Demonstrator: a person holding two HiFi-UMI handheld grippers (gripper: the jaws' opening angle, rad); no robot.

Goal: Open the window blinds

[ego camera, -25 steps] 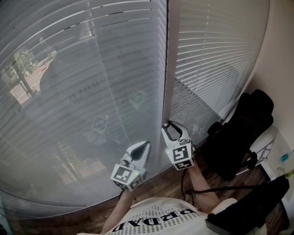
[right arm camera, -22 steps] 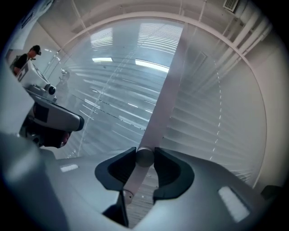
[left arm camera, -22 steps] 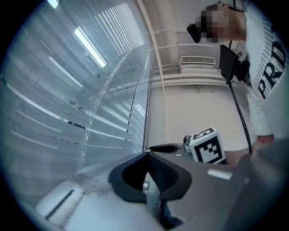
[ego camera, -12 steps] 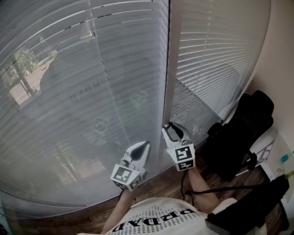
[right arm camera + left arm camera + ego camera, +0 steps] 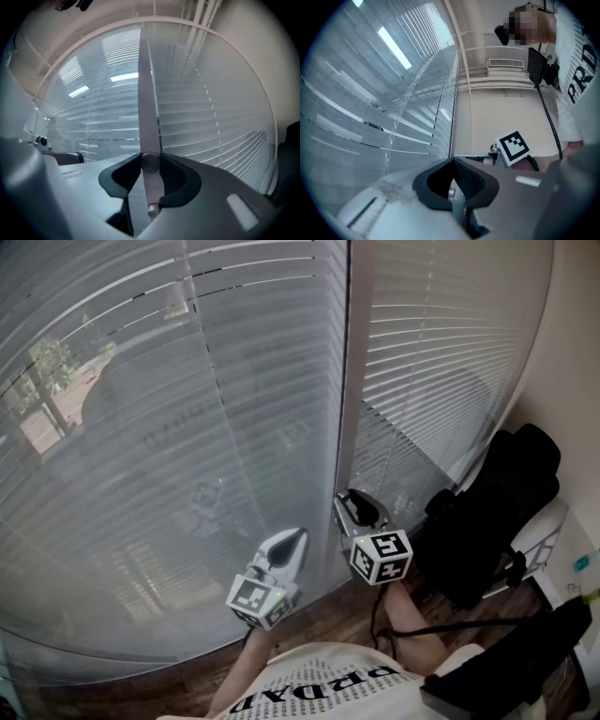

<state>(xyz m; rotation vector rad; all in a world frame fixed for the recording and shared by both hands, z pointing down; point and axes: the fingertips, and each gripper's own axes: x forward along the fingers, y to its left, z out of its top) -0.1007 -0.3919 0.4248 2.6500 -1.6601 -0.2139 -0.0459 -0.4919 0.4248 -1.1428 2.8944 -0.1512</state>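
Faced window blinds (image 5: 187, 427) hanging just ahead, slats tilted mostly shut
Clamped right gripper (image 5: 354, 505) level on the tilt wand (image 5: 149, 117) by the frame; held left gripper (image 5: 295, 538) clenched, empty, alongside

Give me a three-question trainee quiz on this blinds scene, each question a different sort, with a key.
1. True or false: the right gripper is closed on the blind wand.
2. Which describes the left gripper? A) shut, holding nothing. B) clamped on a pull cord. C) wide open around a slat.
3. Fill in: in the head view, the window post between the two blinds rises just above the ____ gripper.
Key: 1 true; 2 A; 3 right.
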